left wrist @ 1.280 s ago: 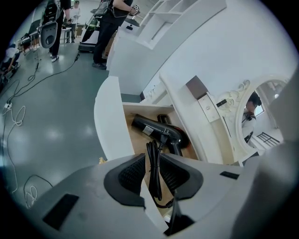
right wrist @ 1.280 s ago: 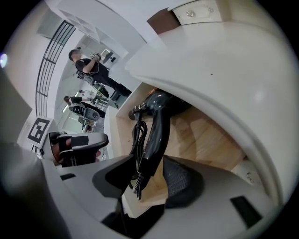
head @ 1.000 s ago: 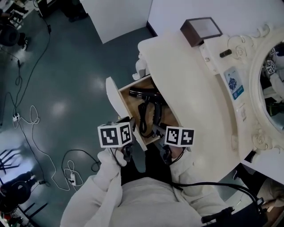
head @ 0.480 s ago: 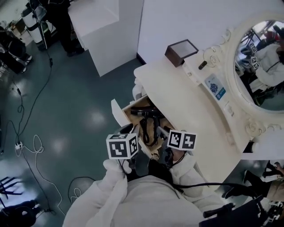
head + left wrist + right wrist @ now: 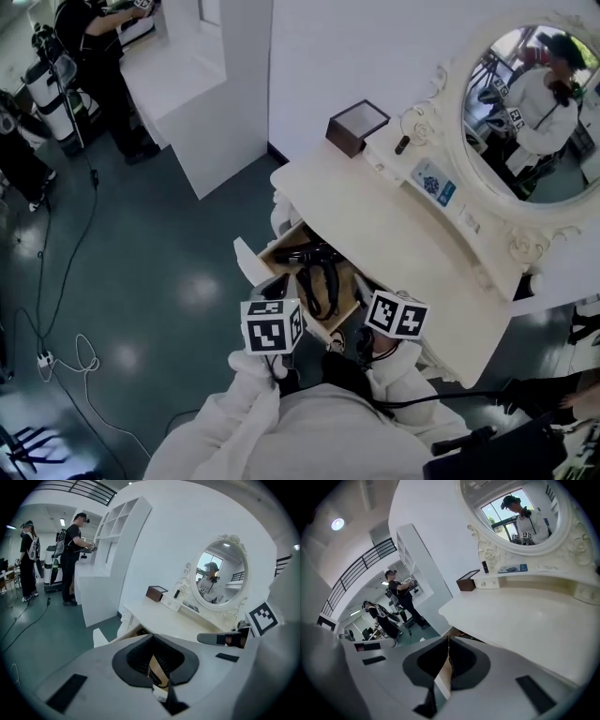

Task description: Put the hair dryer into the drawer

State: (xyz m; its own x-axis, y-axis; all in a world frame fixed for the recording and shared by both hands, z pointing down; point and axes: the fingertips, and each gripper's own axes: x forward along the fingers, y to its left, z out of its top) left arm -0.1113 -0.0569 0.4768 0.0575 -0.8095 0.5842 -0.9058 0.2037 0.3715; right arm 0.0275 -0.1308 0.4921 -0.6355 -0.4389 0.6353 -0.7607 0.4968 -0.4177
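Hair dryer [image 5: 317, 264], black, lies inside the open wooden drawer [image 5: 278, 246] of a white dressing table [image 5: 412, 239]. Its black cord [image 5: 327, 292] is coiled beside it in the same drawer. In the head view the drawer sits just ahead of both hand-held grippers and below them, and the dryer lines up with the gap between the two.

The left gripper [image 5: 153, 641] is clenched with nothing in it. Its jaws have just been closing and now meet. Only a thin slit shows between the dark pads, and through it a strip of drawer wood and a bit of black cord can be seen beyond. Its marker cube is just short of the drawer's white front panel [image 5: 247, 263].

The right gripper [image 5: 448, 641] is also clenched and empty. Its jaws have just been closing and now stand together, with only a sliver of the drawer edge visible past them. It is apart from the dryer and touches nothing.

Beyond the grippers, across the table top, stands an oval mirror [image 5: 525, 112] in an ornate white frame. A small brown box [image 5: 357, 127] sits at the table's far corner, to the left of the mirror. Farther off, to the left of the left gripper, people [image 5: 75, 559] stand at a white counter.
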